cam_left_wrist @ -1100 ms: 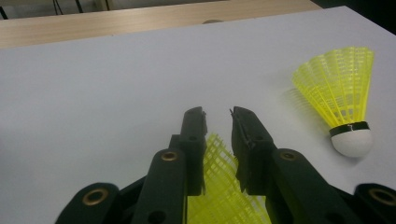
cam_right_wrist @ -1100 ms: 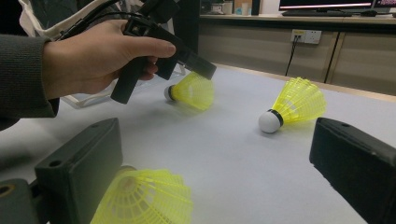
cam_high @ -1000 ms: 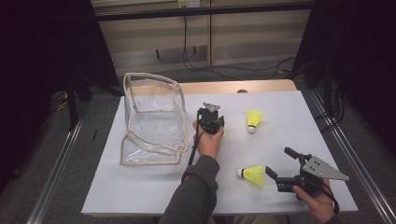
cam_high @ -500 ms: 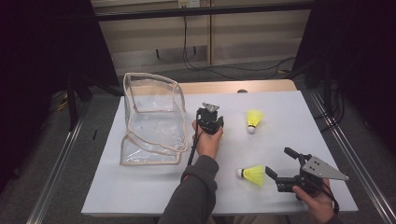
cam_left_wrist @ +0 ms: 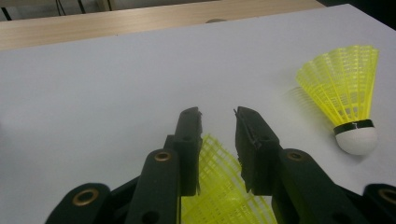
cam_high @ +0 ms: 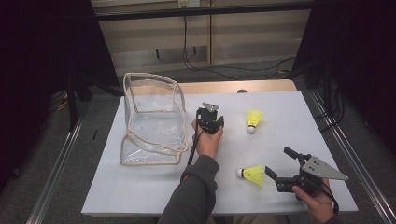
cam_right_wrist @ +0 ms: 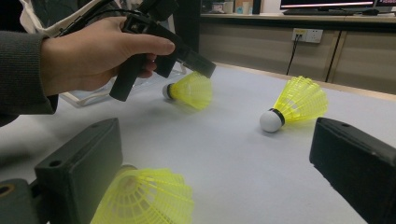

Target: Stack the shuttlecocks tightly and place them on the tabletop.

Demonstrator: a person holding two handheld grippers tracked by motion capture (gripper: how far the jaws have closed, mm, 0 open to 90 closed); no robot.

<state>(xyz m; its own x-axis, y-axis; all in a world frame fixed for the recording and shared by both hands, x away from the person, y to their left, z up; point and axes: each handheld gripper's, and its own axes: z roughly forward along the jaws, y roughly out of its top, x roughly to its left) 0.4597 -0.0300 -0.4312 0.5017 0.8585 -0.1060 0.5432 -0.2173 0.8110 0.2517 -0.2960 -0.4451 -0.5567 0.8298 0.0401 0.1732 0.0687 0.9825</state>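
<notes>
Yellow mesh shuttlecock (cam_left_wrist: 224, 186) lies between the left tool's (cam_left_wrist: 218, 122) slightly parted jaws, grip apparently easing. Right tool (cam_right_wrist: 215, 158), spread wide, straddles a second shuttlecock (cam_right_wrist: 144, 196); closing comes next. Farther off: third shuttlecock (cam_high: 254, 119), clear pouch (cam_high: 152, 119), desk (cam_high: 140, 186).

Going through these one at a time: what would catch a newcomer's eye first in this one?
Three bright yellow shuttlecocks on the white table: one far shuttlecock lies free, a near shuttlecock sits just ahead of the open right tongs, and a third shuttlecock is between the jaws of the left tongs. Those jaws have just been opening a little. At the table's left stands a clear plastic pouch, tipped with its mouth open.
</notes>
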